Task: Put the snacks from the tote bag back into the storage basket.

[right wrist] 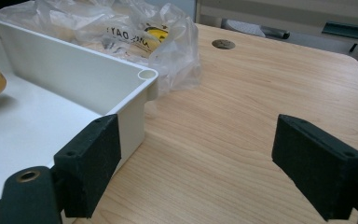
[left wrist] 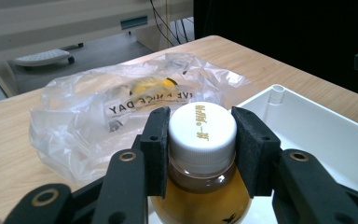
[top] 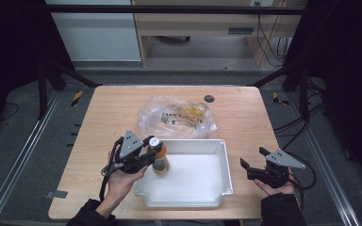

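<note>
A small bottle (top: 160, 161) of amber liquid with a white cap (left wrist: 202, 128) stands upright at the left end of a white plastic tray (top: 226, 165). My left gripper (top: 154, 153) is shut on the bottle, its black pads (left wrist: 156, 147) pressing either side of the cap and neck. Whether the bottle's base touches the tray floor is hidden. My right gripper (top: 253, 157) rests open over the bare table to the right of the tray, with nothing between its pads (right wrist: 93, 158). The tray's near corner (right wrist: 145, 77) lies just left of it.
A crumpled clear plastic bag (top: 176, 117) with yellow items inside lies right behind the tray, touching its far wall. A round cable hole (top: 209, 98) sits near the table's far edge. Bare wood stretches to the right of the tray (right wrist: 242, 107).
</note>
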### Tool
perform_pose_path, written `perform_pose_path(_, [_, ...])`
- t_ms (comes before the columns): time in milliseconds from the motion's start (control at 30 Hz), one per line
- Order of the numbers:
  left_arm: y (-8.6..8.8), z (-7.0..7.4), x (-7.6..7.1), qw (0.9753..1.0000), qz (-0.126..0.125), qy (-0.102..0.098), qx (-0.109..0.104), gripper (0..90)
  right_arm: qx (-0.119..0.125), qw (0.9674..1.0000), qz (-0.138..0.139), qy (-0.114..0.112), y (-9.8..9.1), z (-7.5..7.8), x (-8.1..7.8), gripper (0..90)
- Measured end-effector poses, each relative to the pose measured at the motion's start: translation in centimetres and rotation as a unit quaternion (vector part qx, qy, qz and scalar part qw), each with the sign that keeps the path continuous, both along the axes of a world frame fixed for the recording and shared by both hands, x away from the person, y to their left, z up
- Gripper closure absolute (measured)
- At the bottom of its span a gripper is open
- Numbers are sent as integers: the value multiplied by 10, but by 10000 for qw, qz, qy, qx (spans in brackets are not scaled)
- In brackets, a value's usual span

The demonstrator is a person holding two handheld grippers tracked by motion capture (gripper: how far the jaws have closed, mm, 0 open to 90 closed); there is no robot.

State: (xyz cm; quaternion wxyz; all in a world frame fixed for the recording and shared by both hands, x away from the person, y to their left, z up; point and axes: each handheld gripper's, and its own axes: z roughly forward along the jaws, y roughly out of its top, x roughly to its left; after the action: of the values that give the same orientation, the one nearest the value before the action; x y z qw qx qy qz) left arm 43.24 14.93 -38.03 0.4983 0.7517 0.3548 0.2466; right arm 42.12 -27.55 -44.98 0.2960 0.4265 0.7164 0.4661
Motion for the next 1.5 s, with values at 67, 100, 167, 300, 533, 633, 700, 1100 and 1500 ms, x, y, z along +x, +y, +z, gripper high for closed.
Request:
perform_pose_path(67, [0,-2,-1,10000,-6,30,13,590,3,10000,1,3,0,0,0,156])
perform_pose_path(100, [0,-3,-2,10000,-18,36,33,590,6,10000,1,1,0,0,0,156])
perform_pose_path(167, [-1,-5,-2,10000,-18,68,53,590,13,10000,-2,8,0,0,0,156])
perform_pose_path(300, [-1,-9,-3,9998,-45,145,118,590,8,10000,0,11,0,0,-1,156])
perform_pose_path(533, [-1,-13,-6,9997,-55,175,136,590,-3,10000,6,-9,0,0,0,156])
perform_pose_path(633, [-3,-14,-6,9997,-93,156,144,589,2,10000,5,10,0,0,-1,156])
perform_pose_path(700, [-5,-15,-7,9997,-151,116,168,588,2,10000,4,15,1,0,-1,157])
perform_pose_path(1100, [-4,-23,-6,9998,-128,164,-44,532,-14,10000,18,27,1,0,-1,156])
perform_pose_path(1500, [5,-20,-5,9996,-129,168,-204,373,-9,10000,14,17,1,0,-1,156])
